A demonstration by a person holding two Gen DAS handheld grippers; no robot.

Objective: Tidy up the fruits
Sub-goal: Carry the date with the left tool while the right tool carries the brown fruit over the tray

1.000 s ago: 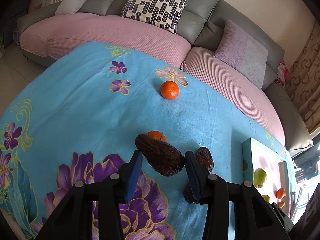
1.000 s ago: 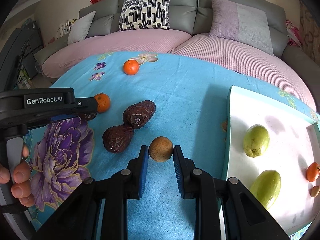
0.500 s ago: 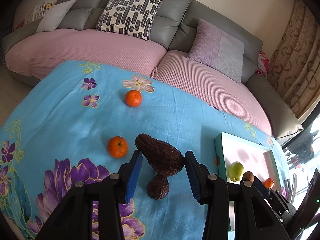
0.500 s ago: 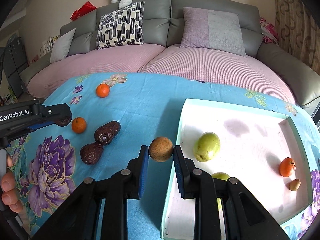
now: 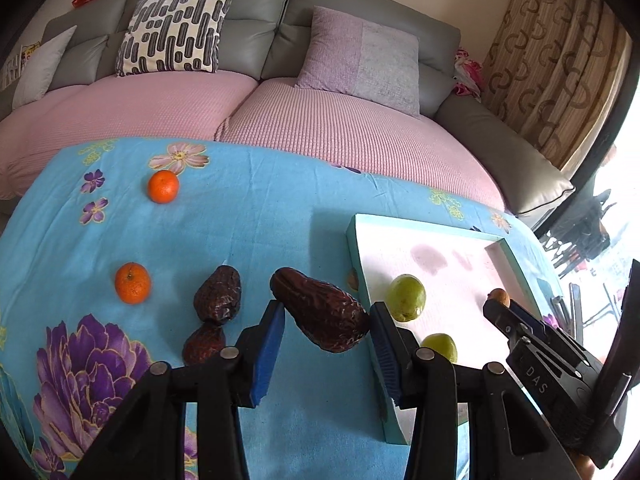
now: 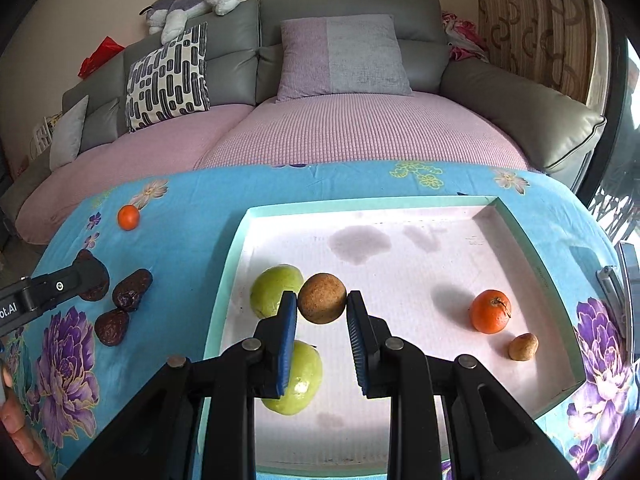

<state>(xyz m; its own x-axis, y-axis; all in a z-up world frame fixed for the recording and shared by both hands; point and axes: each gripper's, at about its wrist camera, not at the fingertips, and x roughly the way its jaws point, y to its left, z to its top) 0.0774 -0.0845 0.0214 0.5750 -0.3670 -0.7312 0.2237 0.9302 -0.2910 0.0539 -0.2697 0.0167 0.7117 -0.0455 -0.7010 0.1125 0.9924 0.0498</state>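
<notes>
My left gripper is shut on a large wrinkled dark-brown date, held in the air just left of the tray's near-left corner. My right gripper is shut on a round brown fruit above the white tray, over two green fruits. The tray also holds an orange and a small brown fruit. On the blue floral cloth lie two dates and two oranges.
A grey sofa with pink seat covers and cushions runs behind the table. The tray's teal rim stands raised above the cloth. A person's fingers show at the left edge of the right wrist view.
Both grippers have swung right and a little up, carrying their fruits. The right one went from above the cloth to over the tray; the left one came up to the tray's left edge.
</notes>
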